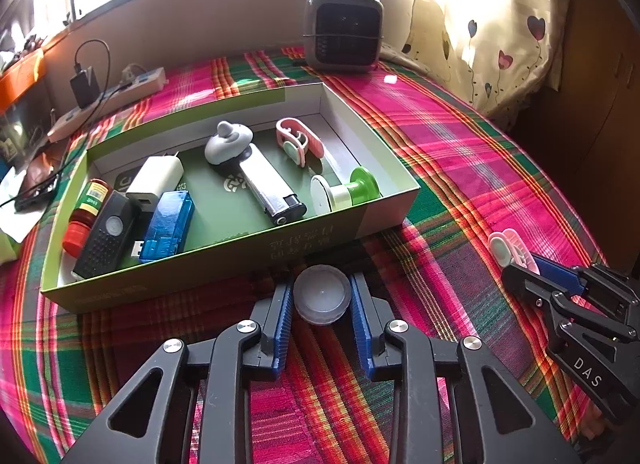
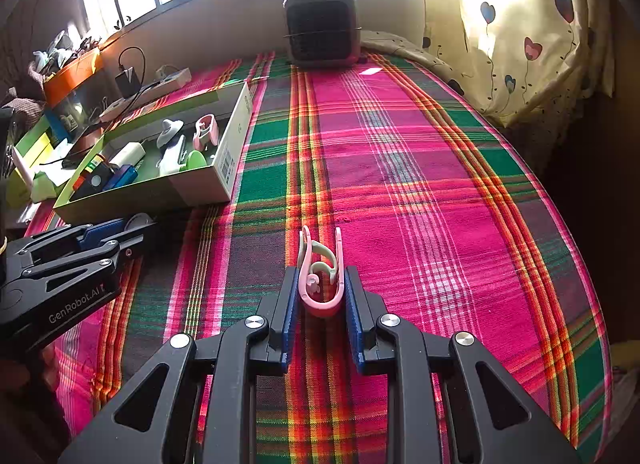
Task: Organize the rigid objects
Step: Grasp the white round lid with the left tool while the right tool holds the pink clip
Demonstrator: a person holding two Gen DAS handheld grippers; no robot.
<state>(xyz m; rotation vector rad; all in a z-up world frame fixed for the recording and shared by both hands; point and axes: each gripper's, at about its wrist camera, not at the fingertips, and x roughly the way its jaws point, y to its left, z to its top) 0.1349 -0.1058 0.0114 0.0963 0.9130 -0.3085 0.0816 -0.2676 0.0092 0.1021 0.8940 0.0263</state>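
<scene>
Currently both grippers grip small items on the plaid cloth (image 2: 400, 168), just outside the open cardboard box (image 1: 376, 220) that serves as the collection point. The left gripper (image 1: 322, 298) has its blue pads against the sides of a round translucent cap (image 1: 322, 295), which sits on the cloth just in front of the box's near wall; the jaws stand nearly closed and appear seated on the cap, with little gap visible on either side. The right gripper (image 2: 322, 284) is fully closed on a pink clip (image 2: 322, 276), which stands on edge between the pads, well to the right of the box. Inside the box already lie a lighter (image 1: 269, 188), a white charger (image 1: 154, 180), a blue USB stick (image 1: 168, 226), a green spool (image 1: 348, 192), a second pink clip (image 1: 300, 140) and other small parts. The step in hand is judged to be lifting each item and carrying it over the box wall. Confirm firm pad contact on the cap before raising it, since its smooth rounded rim could slip. Lift clear of the near wall before moving forward. Release over a bare patch of the box floor, such as between the lighter and the green spool, not on top of stored items. Move one gripper at a time to avoid the two colliding above the box.
</scene>
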